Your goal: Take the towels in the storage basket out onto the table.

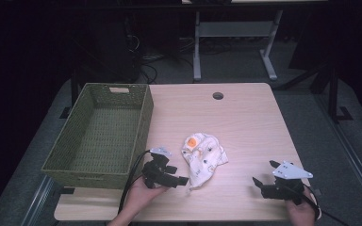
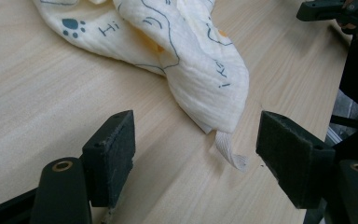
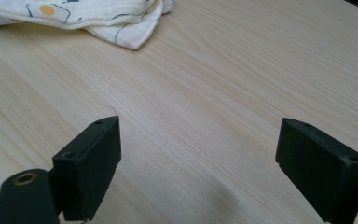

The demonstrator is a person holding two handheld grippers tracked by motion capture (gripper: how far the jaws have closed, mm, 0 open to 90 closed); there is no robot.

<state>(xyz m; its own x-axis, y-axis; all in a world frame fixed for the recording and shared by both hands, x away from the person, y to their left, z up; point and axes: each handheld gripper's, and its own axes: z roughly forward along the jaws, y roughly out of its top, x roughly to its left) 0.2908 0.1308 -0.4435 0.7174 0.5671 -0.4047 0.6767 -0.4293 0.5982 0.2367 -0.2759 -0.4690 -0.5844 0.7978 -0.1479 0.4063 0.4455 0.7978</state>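
A crumpled cream cloth [image 1: 202, 157] with blue and orange prints lies in the middle of the wooden table [image 1: 245, 117]. My left gripper [image 1: 181, 175] stands open just left of the cloth's near corner. In the left gripper view that corner of the cloth [image 2: 205, 79] and its small white tag [image 2: 228, 151] lie just ahead of the open jaws, untouched. My right gripper [image 1: 264, 173] is open near the front right of the table, over bare wood. A folded edge of the cloth [image 3: 116, 21] lies far ahead of it in the right gripper view.
A green woven basket [image 1: 143, 117] stands on the left part of the table, close behind my left hand. A round cable hole [image 1: 218, 95] sits near the table's far edge. Desk legs and cables stand on the floor beyond.
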